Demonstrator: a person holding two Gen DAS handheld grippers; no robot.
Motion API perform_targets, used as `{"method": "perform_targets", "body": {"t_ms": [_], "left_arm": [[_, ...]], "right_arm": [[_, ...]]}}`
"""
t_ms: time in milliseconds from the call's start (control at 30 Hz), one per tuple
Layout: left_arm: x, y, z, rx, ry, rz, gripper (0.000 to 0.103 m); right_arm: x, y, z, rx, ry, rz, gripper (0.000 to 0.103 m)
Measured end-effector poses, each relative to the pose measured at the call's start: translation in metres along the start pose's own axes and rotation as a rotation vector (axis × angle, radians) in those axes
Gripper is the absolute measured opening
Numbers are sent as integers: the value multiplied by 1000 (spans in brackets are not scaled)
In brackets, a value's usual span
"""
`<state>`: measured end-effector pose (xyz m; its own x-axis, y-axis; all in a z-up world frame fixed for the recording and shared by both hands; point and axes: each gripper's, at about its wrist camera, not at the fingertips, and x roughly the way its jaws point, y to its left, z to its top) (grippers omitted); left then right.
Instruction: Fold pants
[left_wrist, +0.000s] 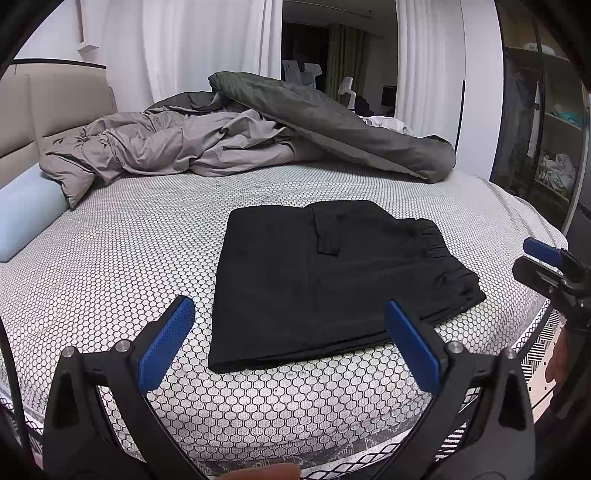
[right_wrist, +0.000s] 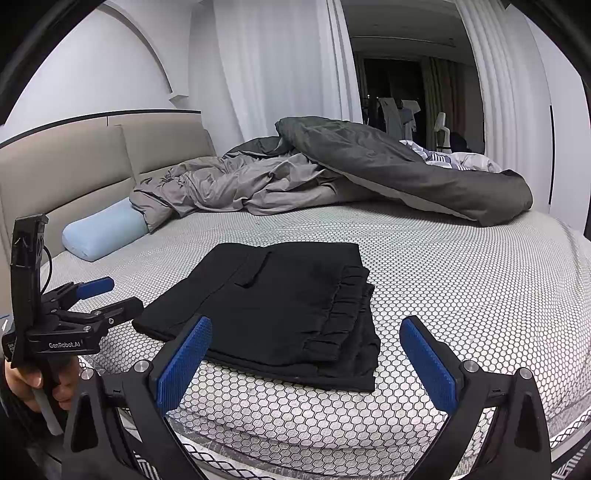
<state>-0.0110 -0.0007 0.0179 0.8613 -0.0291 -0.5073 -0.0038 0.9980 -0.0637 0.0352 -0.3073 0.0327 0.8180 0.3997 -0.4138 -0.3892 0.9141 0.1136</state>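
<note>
A bed (left_wrist: 110, 266) with a honeycomb-patterned white mattress cover fills the room's middle, backed by a padded beige headboard (right_wrist: 74, 166) and white curtains (right_wrist: 273, 66). A rumpled grey duvet (left_wrist: 184, 147) and a pale blue bolster pillow (right_wrist: 103, 229) lie at the far side. The black pants (left_wrist: 325, 273), folded into a flat rectangle, rest near the bed's near edge. The left gripper (left_wrist: 290, 343) and right gripper (right_wrist: 306, 362) hover apart from them, blue ribbed fingers (right_wrist: 184, 365) spread wide and empty.
</note>
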Motion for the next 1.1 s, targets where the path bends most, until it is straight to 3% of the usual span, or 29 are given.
{"method": "perform_targets", "body": {"t_ms": [1100], "left_arm": [[1, 10, -2, 14, -1, -14, 102]], "right_arm": [[-1, 2, -2, -9, -2, -1, 103]]}}
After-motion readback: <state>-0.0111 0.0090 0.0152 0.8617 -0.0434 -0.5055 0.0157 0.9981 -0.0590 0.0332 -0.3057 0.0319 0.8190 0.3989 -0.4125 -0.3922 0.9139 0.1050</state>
